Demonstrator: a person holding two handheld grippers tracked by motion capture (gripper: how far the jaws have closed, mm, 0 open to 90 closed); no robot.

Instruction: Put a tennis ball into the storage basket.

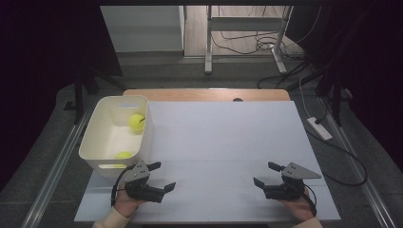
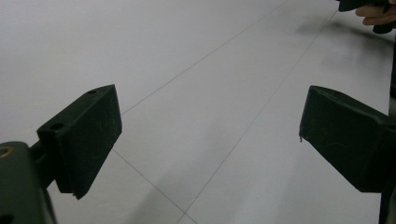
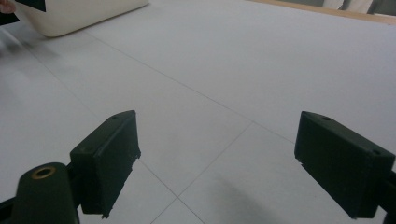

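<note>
A white bin [image 1: 98, 134] stands at the left of the table and holds two yellow-green balls, one at the far side [image 1: 136, 122] and one near the front wall [image 1: 124, 155]. My left gripper [image 1: 162, 176] rests low on the white table sheet just in front of the bin, pointing right, jaws wide apart with nothing between them [image 2: 208, 135]. My right gripper [image 1: 265, 174] sits at the front right, pointing left, open and empty as well [image 3: 217, 163]. In the right gripper view the bin's corner [image 3: 79, 16] lies at the top left.
The white sheet [image 1: 223, 137] covers a wooden table whose far edge [image 1: 204, 94] shows behind it. Beyond the table are a desk frame and cables on the floor [image 1: 247, 42]. Metal rails run along both sides.
</note>
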